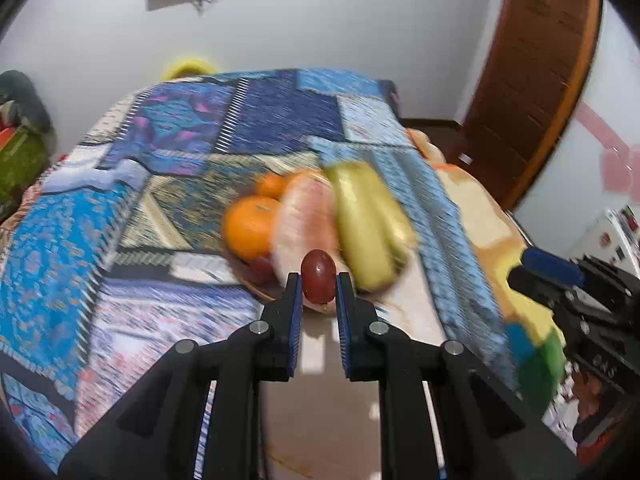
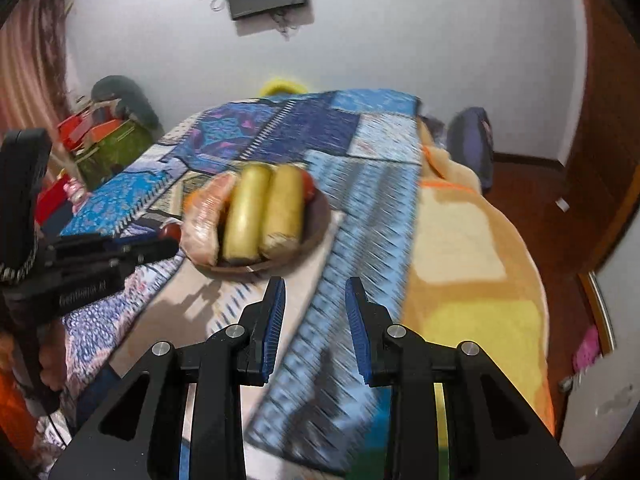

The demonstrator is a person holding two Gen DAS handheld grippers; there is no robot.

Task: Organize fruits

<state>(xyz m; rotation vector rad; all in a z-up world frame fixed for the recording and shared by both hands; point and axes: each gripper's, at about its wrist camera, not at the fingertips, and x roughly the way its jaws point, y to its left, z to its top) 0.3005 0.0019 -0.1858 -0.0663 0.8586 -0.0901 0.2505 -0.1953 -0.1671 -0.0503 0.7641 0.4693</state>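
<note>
A dark red grape (image 1: 318, 276) sits between the pads of my left gripper (image 1: 318, 282), which is shut on it just above the near rim of a brown plate (image 1: 256, 289). On the plate lie two oranges (image 1: 250, 226), a pinkish fruit (image 1: 306, 224) and two yellow-green bananas (image 1: 368, 224). In the right wrist view my right gripper (image 2: 315, 292) stands open and empty, in front of the plate (image 2: 318, 224) with its bananas (image 2: 260, 212). From the left edge of that view the left gripper (image 2: 166, 243) reaches in with the grape (image 2: 170, 231).
A blue patchwork cloth (image 1: 168, 184) covers the surface under the plate. An orange and yellow blanket (image 2: 476, 248) lies to the right. A green box (image 2: 112, 148) with red items stands at the far left. A wooden door (image 1: 532, 80) is at the back right.
</note>
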